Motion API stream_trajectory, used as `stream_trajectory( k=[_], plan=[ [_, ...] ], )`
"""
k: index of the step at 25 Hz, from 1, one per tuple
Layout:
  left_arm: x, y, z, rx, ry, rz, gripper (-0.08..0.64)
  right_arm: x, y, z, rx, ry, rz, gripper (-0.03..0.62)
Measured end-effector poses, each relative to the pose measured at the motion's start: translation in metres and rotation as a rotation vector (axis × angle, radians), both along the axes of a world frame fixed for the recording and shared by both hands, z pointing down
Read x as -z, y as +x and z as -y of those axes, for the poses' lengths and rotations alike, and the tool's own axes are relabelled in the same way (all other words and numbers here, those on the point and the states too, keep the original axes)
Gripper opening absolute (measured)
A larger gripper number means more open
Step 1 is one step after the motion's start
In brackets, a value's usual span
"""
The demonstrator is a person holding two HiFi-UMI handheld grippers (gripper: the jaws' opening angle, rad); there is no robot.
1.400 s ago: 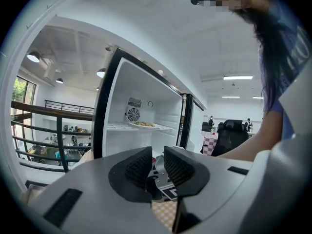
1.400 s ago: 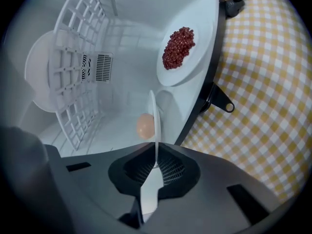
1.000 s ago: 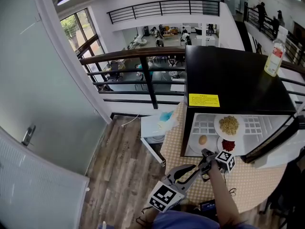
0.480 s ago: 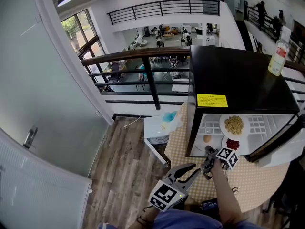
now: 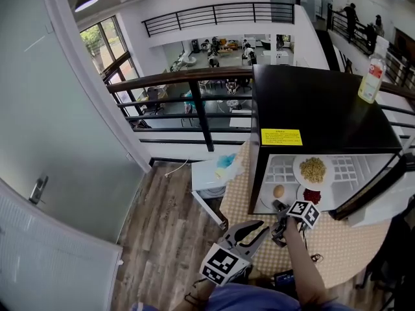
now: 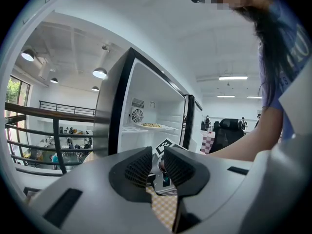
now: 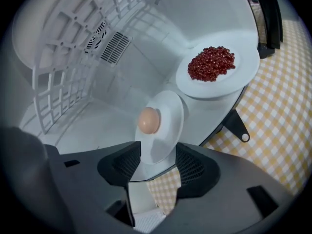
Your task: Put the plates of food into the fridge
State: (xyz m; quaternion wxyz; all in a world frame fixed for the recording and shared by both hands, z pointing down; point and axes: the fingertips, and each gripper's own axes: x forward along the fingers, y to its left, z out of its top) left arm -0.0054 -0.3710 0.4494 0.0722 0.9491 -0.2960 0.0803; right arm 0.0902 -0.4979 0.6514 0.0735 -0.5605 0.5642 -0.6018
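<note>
right gripper (image 7: 157, 161) gapes around egg plate (image 7: 168, 120); left gripper (image 6: 158, 165) barely parted.

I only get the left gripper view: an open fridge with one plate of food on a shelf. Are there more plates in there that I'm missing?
Observer: Yes, two more lower down. The right gripper view shows a plate with an egg and a plate of red beans.
Operator: Is anything holding them?
Observer: The right gripper has its jaws apart, with the near rim of the plate with an egg in the gap between them.
Operator: Anything on top of the fridge?
Observer: The head view shows a bottle of yellowish liquid standing near the far right corner of the fridge top.
</note>
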Motion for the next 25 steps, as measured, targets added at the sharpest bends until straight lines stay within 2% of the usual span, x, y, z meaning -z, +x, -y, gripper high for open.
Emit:
stream_trajectory(
  k=[7,14,17,21,25],
  plan=[
    [0.0,-0.002,0.002,0.017,0.002,0.01,0.083,0.0,-0.002,-0.009,0.03,-0.026,-0.078,0.272],
    [0.002,-0.001,0.006,0.032,0.005,0.01,0.083,0.001,0.0,-0.025,0.023,-0.024,-0.013,0.273],
    [0.002,0.001,0.007,0.036,0.004,0.011,0.083,0.015,0.003,-0.031,0.026,0.015,0.006,0.272],
    [0.0,0.007,0.007,0.036,-0.001,0.01,0.083,0.044,0.004,-0.039,0.061,0.111,0.039,0.267],
    [0.001,0.013,0.006,0.04,-0.003,0.01,0.083,0.077,0.01,-0.055,0.074,0.197,0.076,0.206]
  ],
)
